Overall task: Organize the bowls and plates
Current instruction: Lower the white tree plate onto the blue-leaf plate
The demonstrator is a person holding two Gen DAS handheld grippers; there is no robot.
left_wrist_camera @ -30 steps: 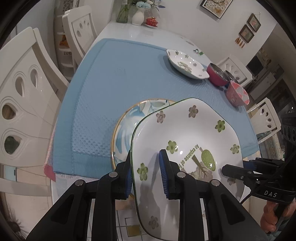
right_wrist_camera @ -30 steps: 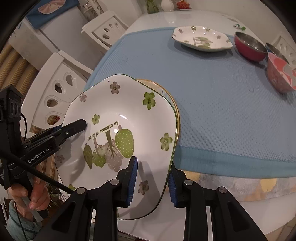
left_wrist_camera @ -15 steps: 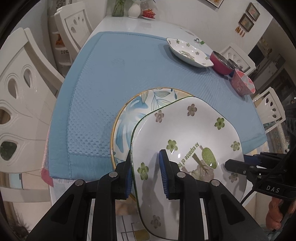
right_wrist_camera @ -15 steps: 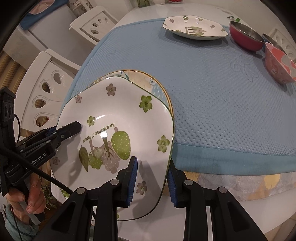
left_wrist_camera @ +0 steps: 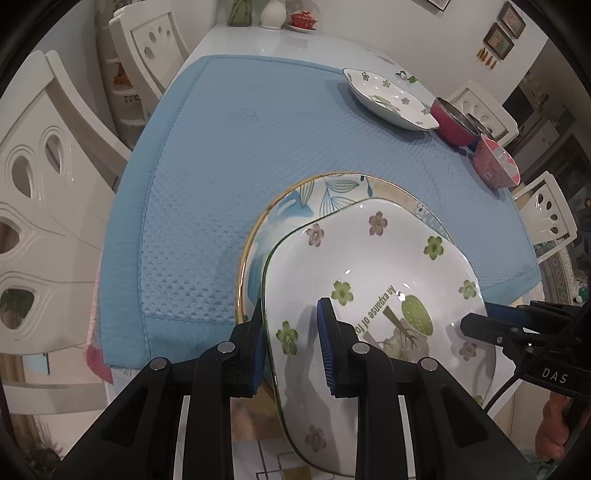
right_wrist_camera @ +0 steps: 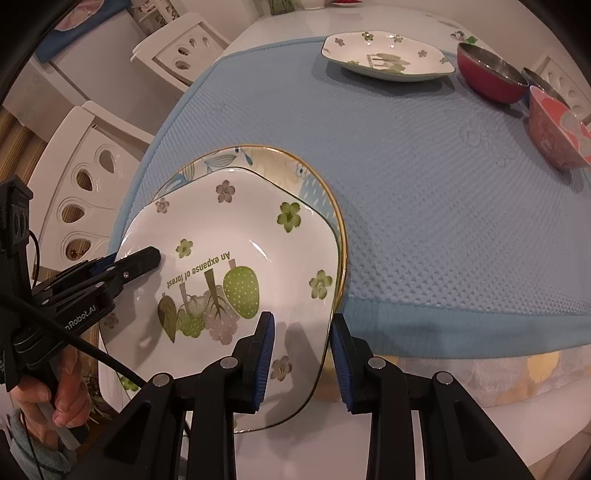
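Note:
A white squarish plate [left_wrist_camera: 388, 266] with green flowers and a forest print lies over a round blue-leaf plate [left_wrist_camera: 295, 206] with a gold rim, at the near edge of the blue mat [left_wrist_camera: 221, 147]. My left gripper [left_wrist_camera: 290, 326] is shut on the white plate's left rim. My right gripper [right_wrist_camera: 303, 332] is shut on the right rim of the same plate [right_wrist_camera: 229, 236]. Each gripper shows in the other's view, the left gripper [right_wrist_camera: 140, 260] and the right gripper [left_wrist_camera: 476, 325] clamped on opposite rims. Most of the round plate [right_wrist_camera: 314, 184] is covered. I cannot tell whether the two plates touch.
A second white flowered plate [right_wrist_camera: 384, 59] sits at the mat's far side. Beside it stand a red bowl [right_wrist_camera: 487, 74] and a pink bowl [right_wrist_camera: 554, 136]. White chairs [left_wrist_camera: 48, 206] ring the table. A vase and red pot [left_wrist_camera: 303, 18] stand at the far end.
More of the round plate's far rim now shows beyond the white plate, which has come lower over it. Both grips are unchanged.

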